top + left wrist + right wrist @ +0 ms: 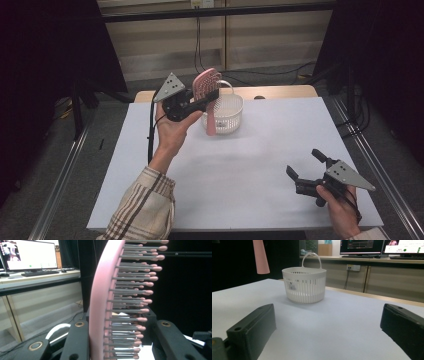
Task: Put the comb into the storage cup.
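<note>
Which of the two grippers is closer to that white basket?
The left. The left gripper, shut on the pink hairbrush, is raised right beside the white basket. The right gripper sits open, far off near the table's near right corner.

A white-topped table [260,165] stands on grey floor [60,165]; black curtains [45,45] flank beige wall panels [270,35]; lit monitors [35,255] sit on a desk.

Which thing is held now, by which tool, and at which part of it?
The left tool holds the pink hairbrush by its bristled head, handle hanging down beside the white basket. The right tool is open and holds nothing.
</note>
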Demonstrator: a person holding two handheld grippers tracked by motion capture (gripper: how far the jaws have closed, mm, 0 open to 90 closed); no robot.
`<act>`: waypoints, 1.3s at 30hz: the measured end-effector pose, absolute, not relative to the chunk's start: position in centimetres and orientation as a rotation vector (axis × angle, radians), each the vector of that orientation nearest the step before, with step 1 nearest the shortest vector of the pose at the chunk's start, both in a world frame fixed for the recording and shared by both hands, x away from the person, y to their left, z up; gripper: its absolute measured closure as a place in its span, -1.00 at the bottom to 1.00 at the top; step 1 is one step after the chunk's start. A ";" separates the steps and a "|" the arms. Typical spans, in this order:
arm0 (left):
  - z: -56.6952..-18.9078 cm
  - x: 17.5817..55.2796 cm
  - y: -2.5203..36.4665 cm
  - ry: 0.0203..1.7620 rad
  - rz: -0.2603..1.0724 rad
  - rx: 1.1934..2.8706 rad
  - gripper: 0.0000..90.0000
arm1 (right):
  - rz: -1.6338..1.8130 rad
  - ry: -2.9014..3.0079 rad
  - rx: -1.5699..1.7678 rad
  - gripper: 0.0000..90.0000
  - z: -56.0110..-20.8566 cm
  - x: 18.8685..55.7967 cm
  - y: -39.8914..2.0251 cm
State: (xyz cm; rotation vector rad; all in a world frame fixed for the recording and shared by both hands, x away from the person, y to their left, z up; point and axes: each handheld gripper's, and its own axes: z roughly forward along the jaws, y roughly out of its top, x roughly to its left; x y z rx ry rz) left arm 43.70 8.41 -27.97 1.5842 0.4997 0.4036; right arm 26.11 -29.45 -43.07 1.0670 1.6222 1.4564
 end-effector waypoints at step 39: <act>-25.3 47.1 6.9 0.507 0.512 1.550 0.40 | 1.475 1.622 1.066 -1.00 -43.0 26.0 -29.5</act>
